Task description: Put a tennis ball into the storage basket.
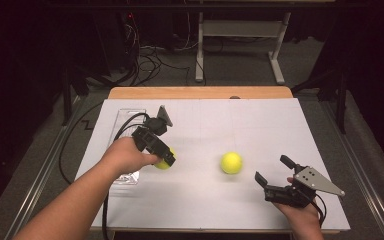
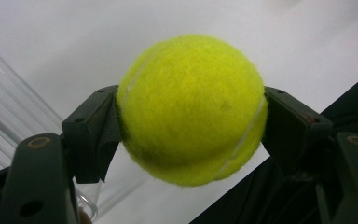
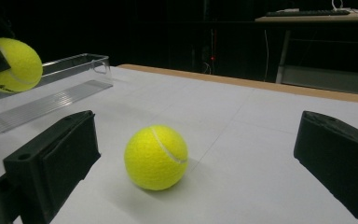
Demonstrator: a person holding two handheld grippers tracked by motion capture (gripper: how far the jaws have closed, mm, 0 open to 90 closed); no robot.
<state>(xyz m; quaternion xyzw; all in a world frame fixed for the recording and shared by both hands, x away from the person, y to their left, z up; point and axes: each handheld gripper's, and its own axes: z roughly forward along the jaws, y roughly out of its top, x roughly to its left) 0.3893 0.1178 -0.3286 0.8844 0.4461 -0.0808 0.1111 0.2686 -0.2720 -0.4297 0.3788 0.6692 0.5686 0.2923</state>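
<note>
Tennis ball (image 2: 191, 109) clamped in left gripper (image 1: 166, 159) fingers; right gripper (image 1: 275, 172) spread wide, second ball (image 1: 231, 163) ahead.

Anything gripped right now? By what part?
Left gripper holds a tennis ball, pads pressing its two opposite sides around the middle. Right gripper is open and holds nothing; the second ball sits loose on the table.
</note>
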